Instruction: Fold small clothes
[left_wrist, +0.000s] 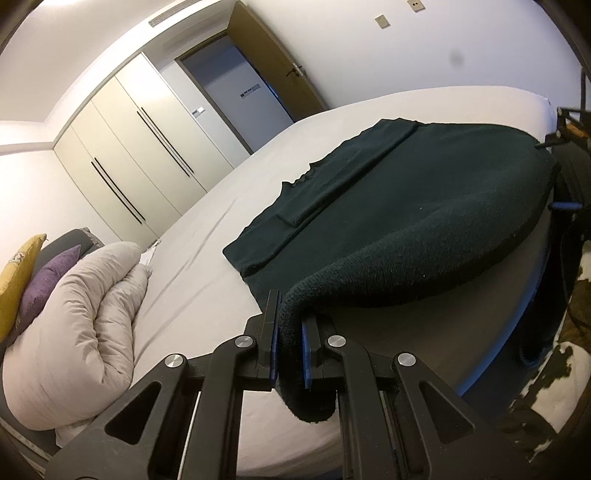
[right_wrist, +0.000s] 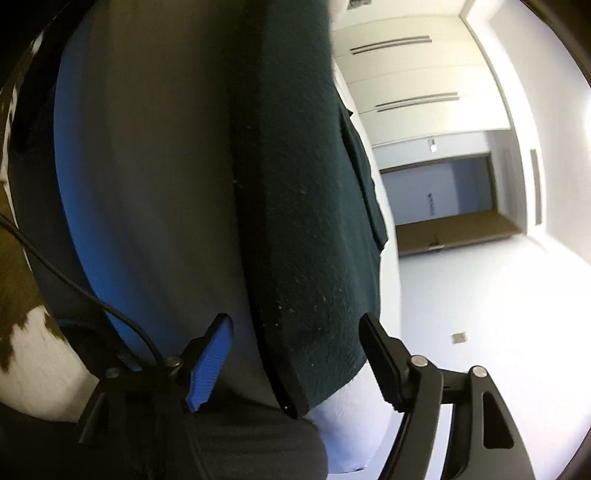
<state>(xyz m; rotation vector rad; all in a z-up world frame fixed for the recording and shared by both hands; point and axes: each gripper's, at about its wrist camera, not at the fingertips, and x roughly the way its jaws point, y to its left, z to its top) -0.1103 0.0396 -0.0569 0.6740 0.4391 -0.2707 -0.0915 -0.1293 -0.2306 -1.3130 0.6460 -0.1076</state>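
Observation:
A dark green knitted garment (left_wrist: 388, 206) lies spread on the white bed (left_wrist: 229, 206), one sleeve folded across it. My left gripper (left_wrist: 290, 343) is shut on its near corner, which bunches between the blue pads, and lifts that edge off the sheet. In the right wrist view the same garment (right_wrist: 314, 221) hangs over the bed's edge. My right gripper (right_wrist: 295, 354) is open, its blue-padded finger (right_wrist: 208, 362) on one side of the garment's hem and the black finger (right_wrist: 384, 358) on the other. The hem sits between them, not clamped.
A bunched grey duvet (left_wrist: 74, 332) with purple and yellow cushions (left_wrist: 33, 280) lies at the bed's left end. Wardrobe doors (left_wrist: 129, 158) and an open door (left_wrist: 240, 92) stand beyond. A cowhide rug (left_wrist: 546, 376) and a black cable (right_wrist: 74, 284) lie beside the bed.

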